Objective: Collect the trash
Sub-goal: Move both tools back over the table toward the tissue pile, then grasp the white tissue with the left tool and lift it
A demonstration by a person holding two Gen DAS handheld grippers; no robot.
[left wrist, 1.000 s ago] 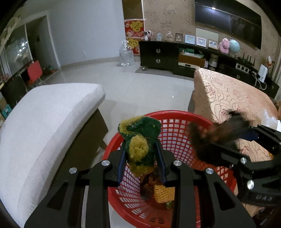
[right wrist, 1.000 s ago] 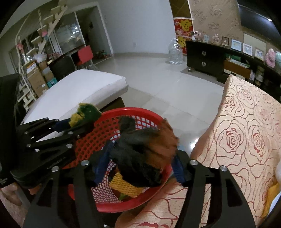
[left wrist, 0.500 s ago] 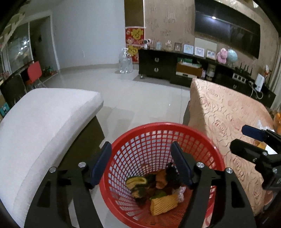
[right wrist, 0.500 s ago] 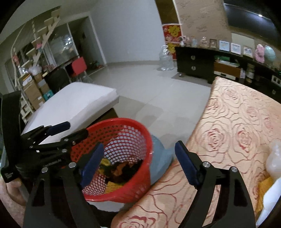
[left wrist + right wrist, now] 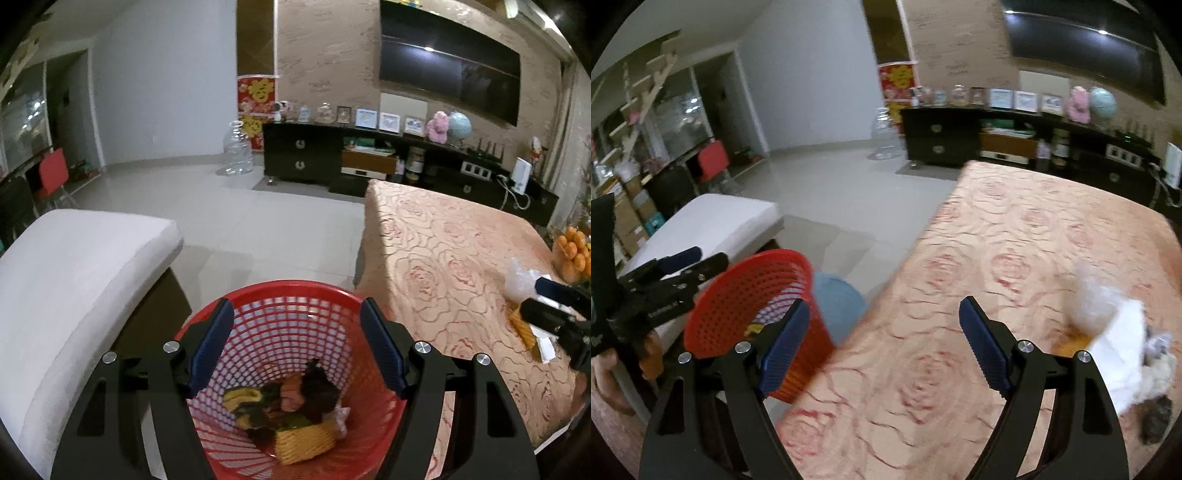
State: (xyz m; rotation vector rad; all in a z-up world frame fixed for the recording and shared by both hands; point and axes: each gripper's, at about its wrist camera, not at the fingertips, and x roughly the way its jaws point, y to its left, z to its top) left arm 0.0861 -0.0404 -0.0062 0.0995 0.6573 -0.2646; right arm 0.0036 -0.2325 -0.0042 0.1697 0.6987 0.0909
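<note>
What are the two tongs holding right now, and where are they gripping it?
Nothing. The left tongs stand open and empty above the red basket; the right tongs stand open and empty over the rose-patterned tablecloth.

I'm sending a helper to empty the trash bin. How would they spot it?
Find the table with the rose-patterned cloth. On the floor by its corner, next to the white seat, stands the red basket. It is the only red mesh container, already holding scraps.

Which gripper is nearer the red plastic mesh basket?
Left. The left gripper hangs open directly over the red plastic mesh basket; the right gripper, also open, is off to its side above the rose-patterned tablecloth.
</note>
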